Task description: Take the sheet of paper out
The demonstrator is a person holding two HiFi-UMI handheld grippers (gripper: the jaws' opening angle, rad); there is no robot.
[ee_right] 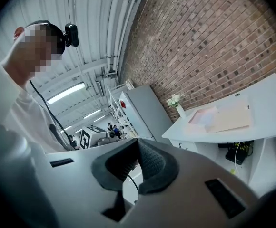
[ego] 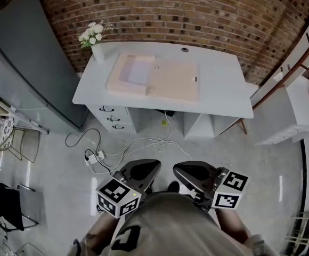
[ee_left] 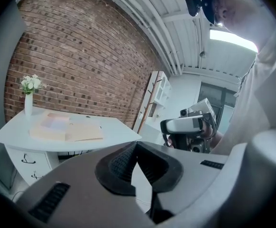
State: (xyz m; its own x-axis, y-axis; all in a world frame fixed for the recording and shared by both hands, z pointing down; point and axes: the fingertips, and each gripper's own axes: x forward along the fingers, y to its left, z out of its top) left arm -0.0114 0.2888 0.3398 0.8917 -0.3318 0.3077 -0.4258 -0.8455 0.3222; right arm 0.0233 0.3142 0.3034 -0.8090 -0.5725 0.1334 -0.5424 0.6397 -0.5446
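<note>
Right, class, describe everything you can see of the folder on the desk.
The folder is a flat, tan, card-like rectangle lying on the white desk, left of centre in the head view, near the vase of flowers. A pale lilac sheet shows on its left part. Only desk and sheet touch it.

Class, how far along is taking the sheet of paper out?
Done: nothing; the sheet lies on the beige folder on the white desk. In hand: nothing; left gripper and right gripper are shut, empty, away from it. Left: approach, grasp, withdraw.
</note>
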